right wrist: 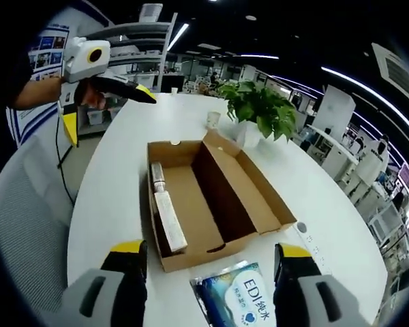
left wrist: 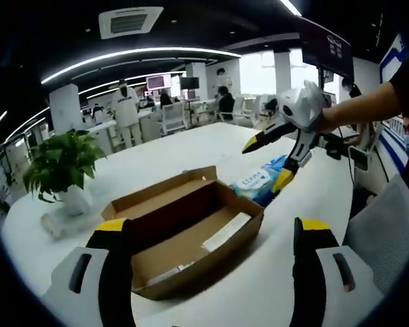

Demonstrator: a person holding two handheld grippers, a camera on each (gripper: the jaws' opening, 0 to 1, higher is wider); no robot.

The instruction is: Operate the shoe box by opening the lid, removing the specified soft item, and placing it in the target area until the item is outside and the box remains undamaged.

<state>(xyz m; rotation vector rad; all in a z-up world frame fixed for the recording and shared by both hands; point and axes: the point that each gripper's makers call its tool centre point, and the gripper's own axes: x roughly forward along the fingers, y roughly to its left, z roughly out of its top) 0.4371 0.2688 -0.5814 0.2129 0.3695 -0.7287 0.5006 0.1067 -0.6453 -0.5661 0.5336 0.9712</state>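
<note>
An open brown cardboard shoe box (left wrist: 191, 235) (right wrist: 204, 197) lies on the white table, its lid flap folded outward. A white flat item (right wrist: 170, 219) lies along one inner wall. A blue soft tissue pack (left wrist: 259, 180) (right wrist: 235, 296) rests on the table just outside the box's short end. My right gripper (right wrist: 211, 251) (left wrist: 267, 163) is open, its yellow-tipped jaws spread over the pack without touching it. My left gripper (left wrist: 212, 225) (right wrist: 109, 112) is open and hangs in the air off the box's other end, holding nothing.
A potted green plant (left wrist: 61, 163) (right wrist: 255, 109) stands on the table (right wrist: 109, 197) beside the box, with a paper cup (right wrist: 213, 119) next to it. A grey chair (right wrist: 27, 197) (left wrist: 388, 225) sits at the table's edge. People and desks fill the office behind.
</note>
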